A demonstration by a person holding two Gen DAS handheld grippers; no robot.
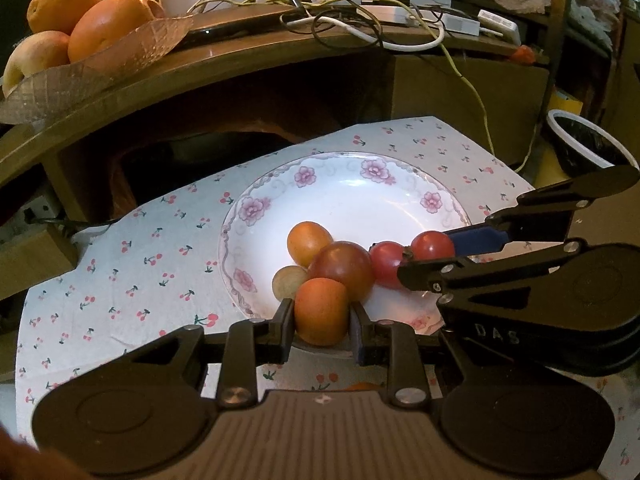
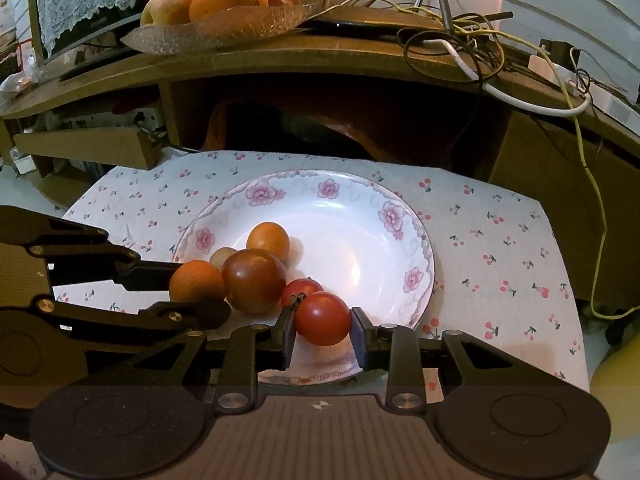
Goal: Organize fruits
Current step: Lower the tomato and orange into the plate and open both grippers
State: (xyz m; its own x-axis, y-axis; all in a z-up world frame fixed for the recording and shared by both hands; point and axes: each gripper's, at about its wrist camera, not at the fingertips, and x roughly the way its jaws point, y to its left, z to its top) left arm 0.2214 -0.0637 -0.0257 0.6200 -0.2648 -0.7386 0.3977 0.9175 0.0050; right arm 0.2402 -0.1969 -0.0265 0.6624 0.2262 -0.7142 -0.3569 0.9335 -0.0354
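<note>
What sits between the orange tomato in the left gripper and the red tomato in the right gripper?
In both wrist views: a large dark reddish-brown tomato and a smaller red tomato lie between the small orange tomato and the round red tomato, all on the floral-rimmed white plate.

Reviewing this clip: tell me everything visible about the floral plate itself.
The plate is round, white and glossy, ceramic by its look, with pink flowers and a grey-pink scroll border around its rim. It lies flat on a cherry-print cloth. Small tomatoes cluster at its near side; the far half is bare. The left gripper is shut on an orange tomato and the right gripper on a red tomato, both over the near rim.
</note>
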